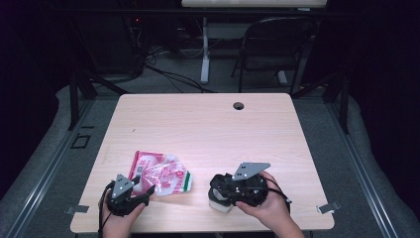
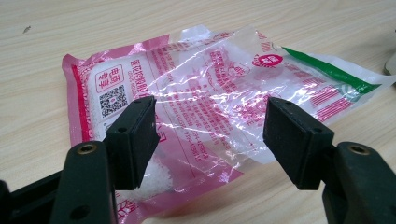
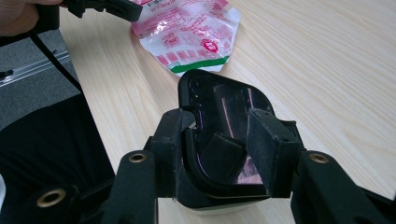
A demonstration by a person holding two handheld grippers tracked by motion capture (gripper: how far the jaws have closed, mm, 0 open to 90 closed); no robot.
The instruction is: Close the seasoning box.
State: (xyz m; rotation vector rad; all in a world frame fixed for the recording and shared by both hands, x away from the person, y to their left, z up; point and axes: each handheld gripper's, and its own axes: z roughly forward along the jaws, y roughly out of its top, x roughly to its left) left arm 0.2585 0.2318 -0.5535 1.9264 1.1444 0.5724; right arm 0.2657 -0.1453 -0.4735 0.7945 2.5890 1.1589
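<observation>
Bag (image 2: 219, 88) glossy crinkled clear plastic; table (image 1: 208, 124) matt pale wood; container (image 3: 229, 112) glossy black.

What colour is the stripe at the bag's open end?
Green, on the bag; clearest in the left gripper view.

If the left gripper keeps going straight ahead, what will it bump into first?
Most likely the pink plastic bag. The left gripper points at it with jaws open, the bag lying flat on the table just ahead.

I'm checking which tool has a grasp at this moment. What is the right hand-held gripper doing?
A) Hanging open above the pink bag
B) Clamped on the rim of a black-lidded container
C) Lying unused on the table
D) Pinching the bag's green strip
B: in the right gripper view the right hand-held gripper has its jaws closed on the rim of the black-lidded container, apart from the pink bag.
</observation>
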